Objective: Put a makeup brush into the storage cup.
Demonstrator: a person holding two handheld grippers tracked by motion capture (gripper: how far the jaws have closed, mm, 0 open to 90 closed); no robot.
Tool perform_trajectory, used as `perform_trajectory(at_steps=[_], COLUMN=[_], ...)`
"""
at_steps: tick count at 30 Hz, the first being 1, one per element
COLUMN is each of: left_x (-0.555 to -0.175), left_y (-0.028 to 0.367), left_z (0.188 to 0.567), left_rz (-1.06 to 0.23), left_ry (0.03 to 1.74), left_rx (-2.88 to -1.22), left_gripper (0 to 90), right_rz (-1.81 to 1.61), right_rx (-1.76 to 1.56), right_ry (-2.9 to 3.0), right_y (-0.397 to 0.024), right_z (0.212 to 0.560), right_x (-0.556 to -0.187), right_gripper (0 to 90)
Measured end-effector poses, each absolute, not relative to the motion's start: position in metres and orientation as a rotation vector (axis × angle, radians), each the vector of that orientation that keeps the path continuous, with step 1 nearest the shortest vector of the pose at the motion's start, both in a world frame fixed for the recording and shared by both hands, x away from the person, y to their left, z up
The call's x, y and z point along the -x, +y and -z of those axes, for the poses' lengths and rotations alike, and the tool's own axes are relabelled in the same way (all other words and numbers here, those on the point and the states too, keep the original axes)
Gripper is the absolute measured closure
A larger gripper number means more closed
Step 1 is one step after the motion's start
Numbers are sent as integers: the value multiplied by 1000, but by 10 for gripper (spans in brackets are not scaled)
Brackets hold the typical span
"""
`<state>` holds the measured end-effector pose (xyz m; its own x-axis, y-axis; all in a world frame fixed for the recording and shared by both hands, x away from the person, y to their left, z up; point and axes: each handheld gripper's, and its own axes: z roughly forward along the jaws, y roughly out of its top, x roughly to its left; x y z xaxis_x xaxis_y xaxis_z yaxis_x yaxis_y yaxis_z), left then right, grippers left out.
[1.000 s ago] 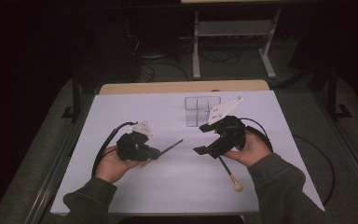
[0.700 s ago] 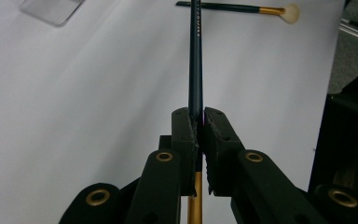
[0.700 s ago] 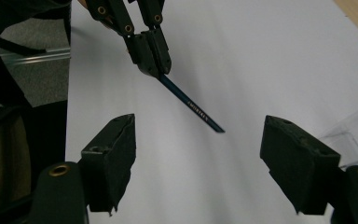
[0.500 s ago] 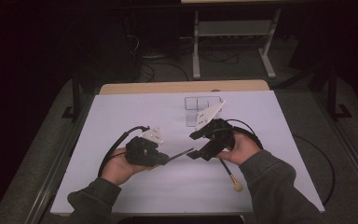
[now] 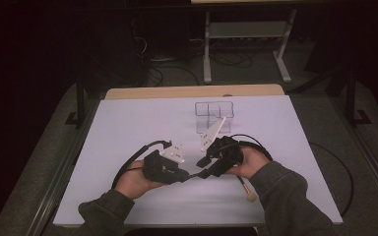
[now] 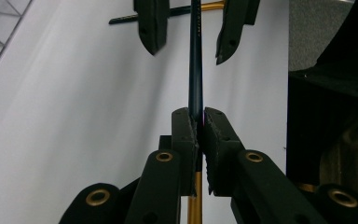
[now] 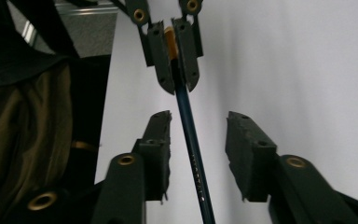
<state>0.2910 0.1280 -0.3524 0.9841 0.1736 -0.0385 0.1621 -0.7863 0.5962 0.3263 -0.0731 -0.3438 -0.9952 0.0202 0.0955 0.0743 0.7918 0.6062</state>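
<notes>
My left gripper is shut on a thin dark blue stick with a gold end, which points away from it towards the right gripper. In the high view the left gripper and the right gripper meet tip to tip at the table's middle front. The right gripper has just been closing and its jaws stand on either side of the stick, pads apart from it. Farther along the stick, the left gripper clamps it near the gold end.
A second stick with a round wooden end lies on the white table under the right hand. A clear compartment box stands at the back middle, also seen as the clear box. Cables trail from both grippers.
Both hands have drawn together towards the table's middle. The right gripper has come down around the stick's free end and its jaws have narrowed. The left gripper keeps its hold.
</notes>
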Motion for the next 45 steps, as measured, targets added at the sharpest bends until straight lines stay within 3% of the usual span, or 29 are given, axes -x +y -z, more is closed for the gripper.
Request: perform_trajectory(at_steps=[14,34,36,39,43,45], left_x=[-290,-290,-289,-288,-288,-289], left_y=[115,111,111,111,120,128], left_z=[350,354,353,353,353,353], left_rz=[-14,22,28,32,31,35], left_ry=[153,107,94,107,157,190], left_rx=[-2524,-2536,-2533,-2531,-2526,-2492], left_gripper=[831,829,807,689,600,600], right_rz=[944,914,906,907,963,988], right_rx=[0,-9,-20,-27,-28,-23], right_ry=[-2851,-2801,-2798,-2816,-2852,-2854], right_y=[-76,-78,-77,-78,-85,-89], right_z=[355,366,367,367,361,359], right_x=[-324,-322,-320,-318,-318,-317], right_gripper=[805,834,834,834,834,834])
